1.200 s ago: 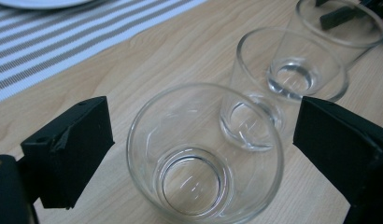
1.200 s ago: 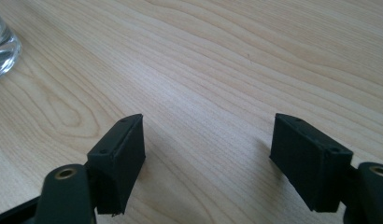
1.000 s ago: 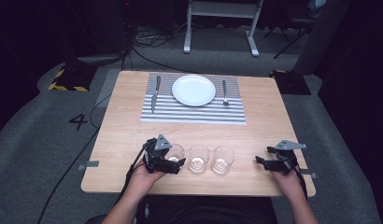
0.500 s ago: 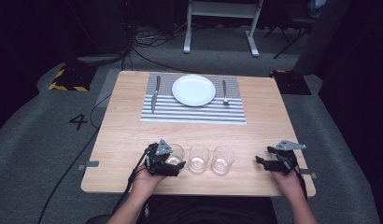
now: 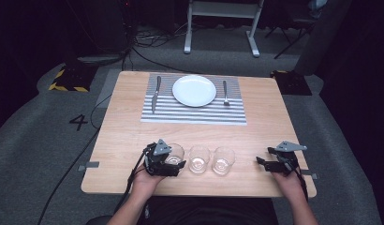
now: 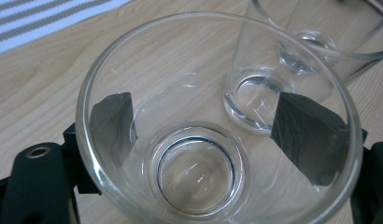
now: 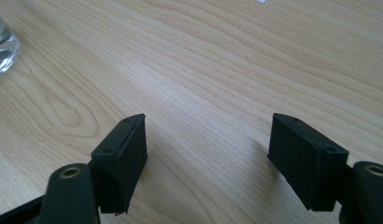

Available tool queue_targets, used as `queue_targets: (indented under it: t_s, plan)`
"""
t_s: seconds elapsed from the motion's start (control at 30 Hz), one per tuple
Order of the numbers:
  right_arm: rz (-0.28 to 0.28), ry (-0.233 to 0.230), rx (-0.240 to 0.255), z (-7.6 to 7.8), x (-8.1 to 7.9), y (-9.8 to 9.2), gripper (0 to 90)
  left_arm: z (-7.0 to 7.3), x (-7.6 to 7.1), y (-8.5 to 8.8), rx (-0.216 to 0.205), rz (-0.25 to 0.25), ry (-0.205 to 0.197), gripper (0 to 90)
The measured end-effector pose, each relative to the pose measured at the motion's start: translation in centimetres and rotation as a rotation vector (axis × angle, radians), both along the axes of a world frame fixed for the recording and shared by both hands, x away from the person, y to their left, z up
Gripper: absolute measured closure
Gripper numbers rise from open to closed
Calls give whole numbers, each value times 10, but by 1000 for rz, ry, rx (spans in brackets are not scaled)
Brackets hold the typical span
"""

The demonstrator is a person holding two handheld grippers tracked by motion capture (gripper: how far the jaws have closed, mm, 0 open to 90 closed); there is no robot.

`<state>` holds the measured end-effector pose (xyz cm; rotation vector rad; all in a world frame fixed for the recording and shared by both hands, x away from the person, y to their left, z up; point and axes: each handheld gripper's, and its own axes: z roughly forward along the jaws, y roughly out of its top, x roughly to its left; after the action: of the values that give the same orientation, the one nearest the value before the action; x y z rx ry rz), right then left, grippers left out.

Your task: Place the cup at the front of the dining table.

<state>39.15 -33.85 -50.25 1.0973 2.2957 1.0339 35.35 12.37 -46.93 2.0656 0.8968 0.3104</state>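
Note:
Three clear empty glasses stand in a row near the table's front edge. My left gripper (image 5: 173, 159) is shut on the leftmost glass (image 5: 175, 152); its jaws have just been closing on it. In the left gripper view, both black pads (image 6: 112, 126) press the wall of this glass (image 6: 199, 172), and my left gripper (image 6: 210, 133) straddles it. The middle glass (image 5: 199, 158) (image 6: 255, 98) and the right glass (image 5: 223, 160) (image 6: 329, 32) stand close beside it. My right gripper (image 5: 264, 157) (image 7: 208, 149) rests open on bare wood to their right, nothing between its jaws.
A striped placemat (image 5: 195, 115) lies at the far side of the wooden table (image 5: 274, 122). On it are a white plate (image 5: 194, 90), a knife (image 5: 155, 93) to its left and a fork (image 5: 225, 92) to its right. A glass base (image 7: 2, 44) shows at the right gripper view's left edge.
The left gripper's jaws have drawn in onto the leftmost glass. Both hands and all three glasses stay where they were.

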Motion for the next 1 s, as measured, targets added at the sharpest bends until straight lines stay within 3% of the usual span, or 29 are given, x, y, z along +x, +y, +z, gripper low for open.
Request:
queue_targets:
  t_s: [0.03,0.13,0.27,0.37,0.4,0.5,0.57,0.73,0.9,1.0]
  plan:
    - [-2,12,9,0,1,-1,278,3,-1,0,20,0,-4,195]
    - [-4,15,11,0,2,-1,277,5,-2,1,21,1,-13,195]
    - [-5,15,10,0,2,-1,274,10,-4,5,0,8,-2,195]
    - [-5,19,10,0,2,-1,270,19,-4,10,-8,7,-26,195]
    - [-5,18,10,0,2,-1,270,20,-4,10,-32,15,-14,195]
    - [-7,18,9,0,2,-1,271,25,-3,12,-27,20,0,195]
    - [-12,19,10,0,2,-1,272,29,-3,12,-30,32,-8,195]
    - [-14,19,10,0,2,-1,271,41,-4,10,-18,35,-72,195]
    - [-15,18,9,0,2,-1,271,52,2,14,-21,29,-82,195]
    - [-15,18,9,0,2,-1,271,62,9,20,-52,25,-75,195]
